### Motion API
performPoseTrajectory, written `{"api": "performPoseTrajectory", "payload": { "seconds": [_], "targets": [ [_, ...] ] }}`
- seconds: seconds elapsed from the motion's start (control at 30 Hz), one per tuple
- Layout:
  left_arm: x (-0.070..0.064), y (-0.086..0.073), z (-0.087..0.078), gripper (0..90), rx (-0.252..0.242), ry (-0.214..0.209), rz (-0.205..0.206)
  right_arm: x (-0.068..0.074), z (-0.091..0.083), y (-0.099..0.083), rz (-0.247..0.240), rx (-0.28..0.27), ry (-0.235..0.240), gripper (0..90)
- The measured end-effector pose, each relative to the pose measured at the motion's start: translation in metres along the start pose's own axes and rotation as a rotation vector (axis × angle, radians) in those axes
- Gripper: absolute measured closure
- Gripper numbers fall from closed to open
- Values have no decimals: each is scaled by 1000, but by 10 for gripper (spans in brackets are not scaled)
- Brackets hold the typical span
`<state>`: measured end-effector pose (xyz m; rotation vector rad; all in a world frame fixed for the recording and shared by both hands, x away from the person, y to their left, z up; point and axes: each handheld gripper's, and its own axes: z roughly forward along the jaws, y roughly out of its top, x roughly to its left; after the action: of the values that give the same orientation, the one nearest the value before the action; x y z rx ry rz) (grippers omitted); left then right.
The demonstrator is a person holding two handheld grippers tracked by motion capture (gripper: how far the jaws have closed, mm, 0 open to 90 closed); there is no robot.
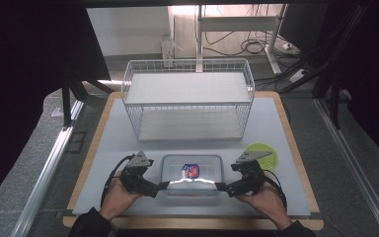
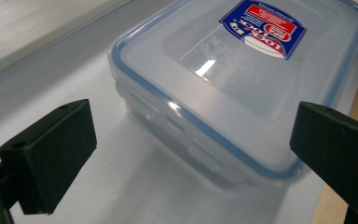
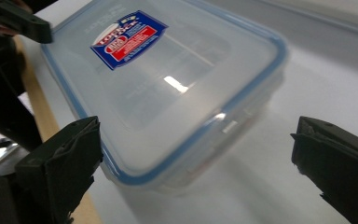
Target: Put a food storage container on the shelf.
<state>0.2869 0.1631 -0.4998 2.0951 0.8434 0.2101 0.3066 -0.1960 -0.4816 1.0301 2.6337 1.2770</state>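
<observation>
both grippers' jaws spread wide at the lidded container's (image 1: pixel 192 174) short ends, wire basket (image 1: pixel 187 98) well beyond

Blue-red sticker (image 2: pixel 264 28) on container lid (image 2: pixel 242 88), off lid centre: reads "LOCK&LOCK". Smaller print on it too blurred to read.

Overall light: I see the white table mat (image 1: pixel 276 128) evenly lit from above, while the room's left and right sides fall nearly black.
Glare: I catch a bright streak on the clear container lid (image 1: pixel 192 183) near its front edge, and small white hotspots on it in both gripper views.
Shadows: soft and faint under the wire basket (image 1: pixel 187 101).
Focus: in the gripper views the black jaws look soft; the label (image 2: pixel 263 28) is readable.
Sharpness: my high view is grainy and low in detail.
</observation>
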Motion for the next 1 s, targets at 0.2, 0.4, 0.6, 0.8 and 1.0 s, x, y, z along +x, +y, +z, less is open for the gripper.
{"api": "performPoseTrajectory", "payload": {
  "seconds": [0.2,0.4,0.6,0.8,1.0],
  "targets": [
    [14,2,12,0,-12,-93,-98,-2,17,6,32,48,39,31],
    [18,-3,26,0,17,-250,-181,-7,29,10,115,70,81,33],
    [15,-3,20,23,35,-241,-177,-11,31,8,178,75,113,52],
    [13,-11,8,153,8,-250,-187,-10,21,2,193,67,144,159],
    [9,-20,-7,323,-51,-263,-206,-14,5,-2,208,11,173,349]
  ]
}}
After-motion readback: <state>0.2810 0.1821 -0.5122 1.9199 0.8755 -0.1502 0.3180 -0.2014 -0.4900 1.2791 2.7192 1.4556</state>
